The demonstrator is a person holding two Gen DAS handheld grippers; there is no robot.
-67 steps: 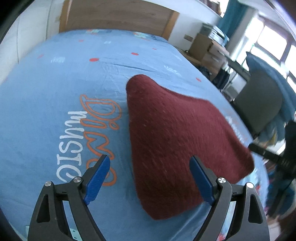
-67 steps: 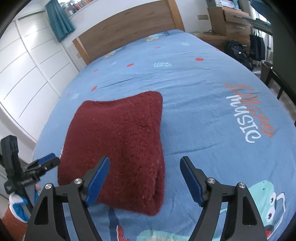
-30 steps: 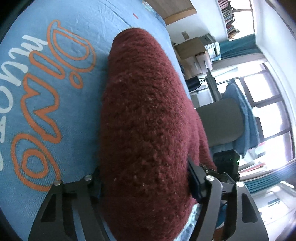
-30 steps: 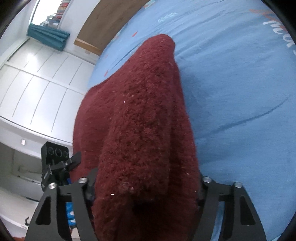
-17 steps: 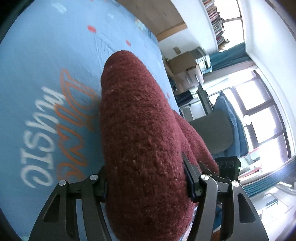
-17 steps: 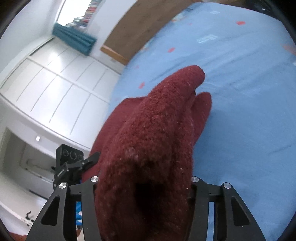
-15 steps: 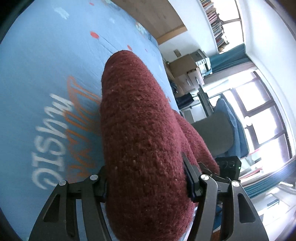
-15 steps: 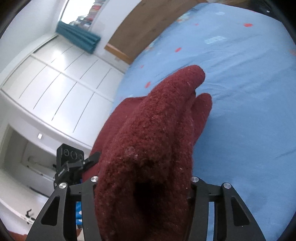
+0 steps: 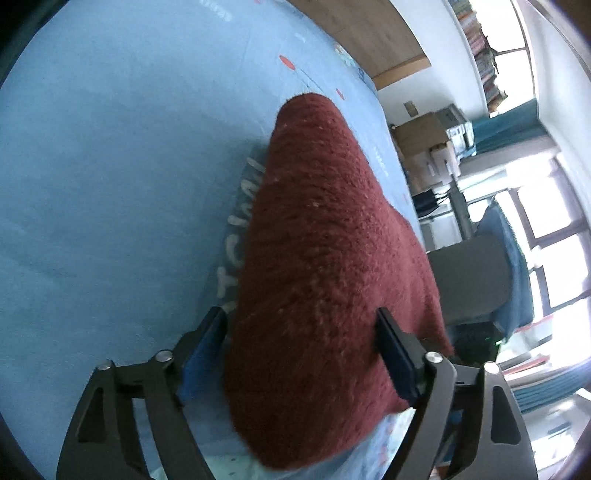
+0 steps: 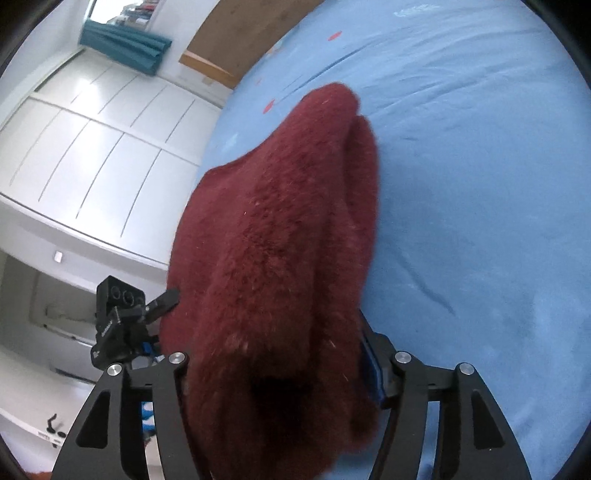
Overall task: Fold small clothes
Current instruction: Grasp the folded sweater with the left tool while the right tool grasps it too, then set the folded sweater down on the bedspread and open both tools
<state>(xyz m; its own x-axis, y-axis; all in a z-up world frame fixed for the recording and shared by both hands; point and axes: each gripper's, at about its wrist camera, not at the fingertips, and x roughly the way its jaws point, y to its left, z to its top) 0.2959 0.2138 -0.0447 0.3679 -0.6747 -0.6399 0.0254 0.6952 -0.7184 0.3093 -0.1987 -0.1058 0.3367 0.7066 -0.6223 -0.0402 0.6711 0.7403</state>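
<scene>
A folded dark red fleece garment (image 9: 325,258) lies on the blue bed sheet (image 9: 110,184), its bulk running away from both cameras. My left gripper (image 9: 299,314) straddles one end; its jaws are opening, and the left blue pad (image 9: 203,350) stands a little off the fleece. My right gripper (image 10: 273,347) straddles the other end of the garment (image 10: 280,240); its jaws are opening too, and its right blue pad (image 10: 371,369) shows bare beside the cloth. The other pad is hidden by fleece. Each gripper appears in the other's view, beyond the garment.
The bed sheet (image 10: 480,184) spreads wide on the far side of the garment. A wooden headboard (image 9: 369,33) closes the bed's far end. White wardrobe doors (image 10: 92,147) stand on one side; a grey chair (image 9: 476,280) and cardboard boxes (image 9: 424,136) on the other.
Both grippers carried the squeezed garment across the sheet, so it now covers most of the printed lettering. Both pairs of jaws have widened and blue pads show again.
</scene>
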